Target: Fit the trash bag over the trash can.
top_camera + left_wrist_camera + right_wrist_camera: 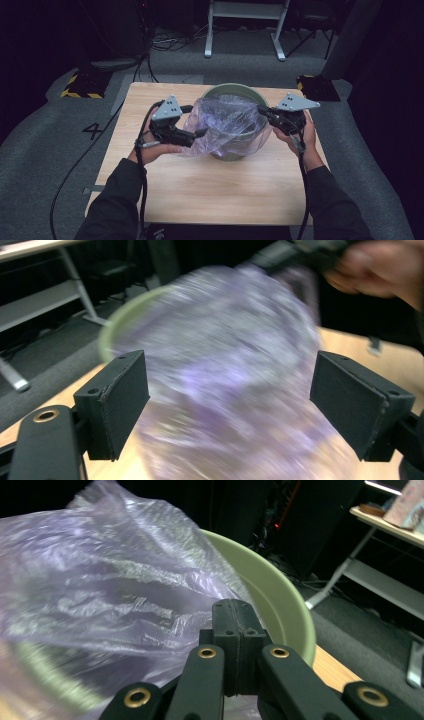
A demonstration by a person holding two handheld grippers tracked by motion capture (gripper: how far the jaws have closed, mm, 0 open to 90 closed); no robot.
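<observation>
I see a wooden table (pixel 210 185) on grey carpet (pixel 40 150), a white frame (pixel 245 25) behind, cables (pixel 170 42), dark surroundings.

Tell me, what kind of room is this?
Probably a lab or studio for recording. The walls are dark, cables trail over the grey carpet, a floor weight carries yellow-black hazard tape, and a small wooden table stands alone in the middle.
</observation>
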